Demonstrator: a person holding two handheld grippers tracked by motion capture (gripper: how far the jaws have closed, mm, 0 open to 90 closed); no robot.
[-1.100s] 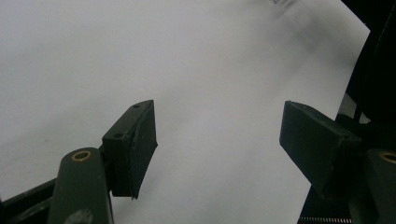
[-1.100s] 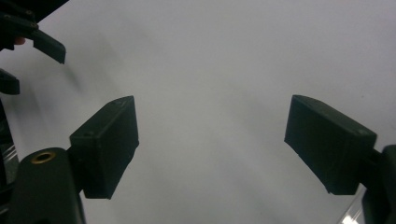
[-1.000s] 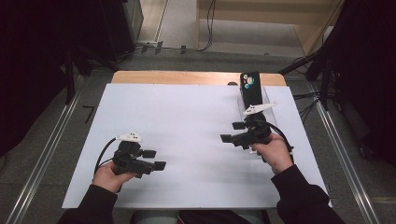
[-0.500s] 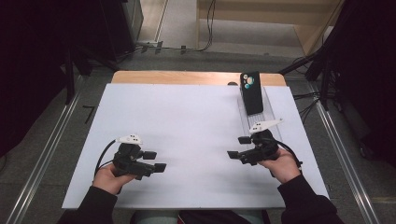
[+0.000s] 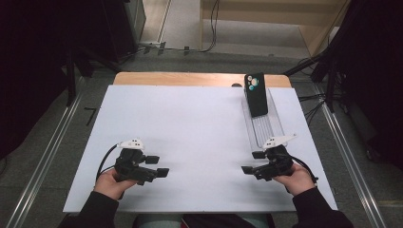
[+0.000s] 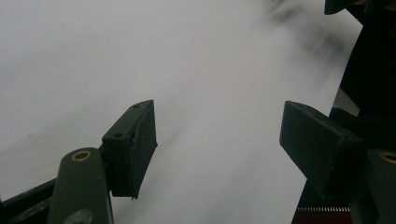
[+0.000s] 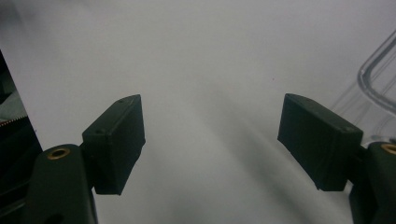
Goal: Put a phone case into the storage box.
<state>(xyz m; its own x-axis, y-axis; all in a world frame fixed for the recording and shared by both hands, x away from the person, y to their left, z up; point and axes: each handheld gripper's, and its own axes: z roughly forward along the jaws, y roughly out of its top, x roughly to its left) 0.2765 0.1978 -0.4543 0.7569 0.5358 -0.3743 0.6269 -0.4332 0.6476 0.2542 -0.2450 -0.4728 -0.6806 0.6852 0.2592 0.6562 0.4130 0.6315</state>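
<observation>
A black phone with a round camera cluster stands leaning in a clear plastic tray at the back right of the white table. My left gripper rests low at the front left, jaws pointing right, open and empty. In the left gripper view the gripper has only white tabletop between its pads. My right gripper sits at the front right, just before the tray's near end, jaws pointing left. It is open too, and in the right gripper view the gripper holds nothing.
A wooden strip borders the table's far edge. Metal rails run along both sides on the floor. The tray's clear corner shows at the right of the right gripper view. Cables lie on the floor behind the table.
My right gripper has drawn back from beside the tray toward the table's front edge and sunk lower. The left gripper and the phone have stayed put.
</observation>
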